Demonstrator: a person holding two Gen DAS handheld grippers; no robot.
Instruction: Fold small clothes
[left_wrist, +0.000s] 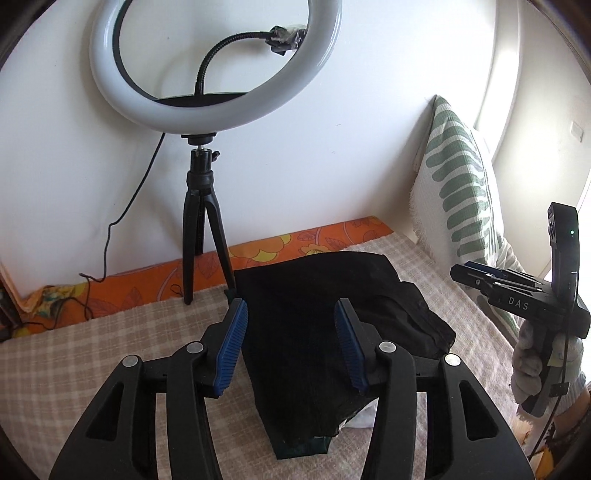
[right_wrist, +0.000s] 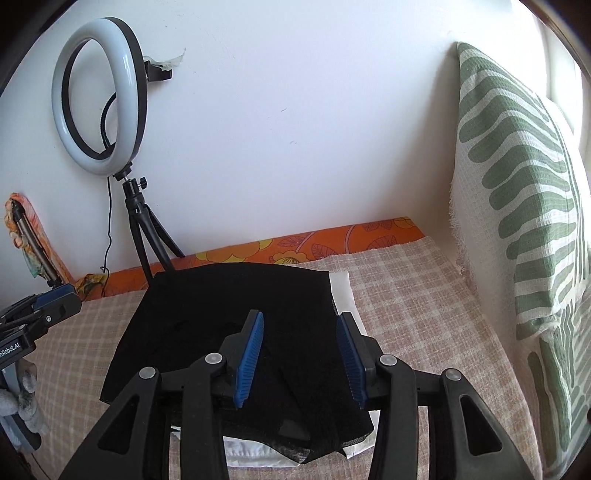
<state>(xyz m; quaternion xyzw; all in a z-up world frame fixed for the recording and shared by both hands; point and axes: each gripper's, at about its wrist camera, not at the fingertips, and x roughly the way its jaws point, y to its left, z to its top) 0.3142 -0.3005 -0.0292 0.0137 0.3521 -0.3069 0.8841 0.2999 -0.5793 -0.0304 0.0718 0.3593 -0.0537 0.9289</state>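
Note:
A black garment (left_wrist: 314, 325) lies partly folded on the beige checked cloth, with a rumpled part at its right. It also shows in the right wrist view (right_wrist: 229, 314), lying over a white garment (right_wrist: 343, 291). My left gripper (left_wrist: 291, 314) is open and empty, hovering above the black garment. My right gripper (right_wrist: 301, 321) is open and empty above the garment's right side. The right gripper also shows at the right in the left wrist view (left_wrist: 480, 273); the left gripper shows at the left edge of the right wrist view (right_wrist: 55, 299).
A ring light on a black tripod (left_wrist: 201, 229) stands at the back by the white wall, its cable trailing left. A green-and-white leaf-patterned pillow (right_wrist: 517, 206) leans at the right. An orange floral sheet (left_wrist: 258, 254) edges the back of the checked cloth (right_wrist: 413, 306).

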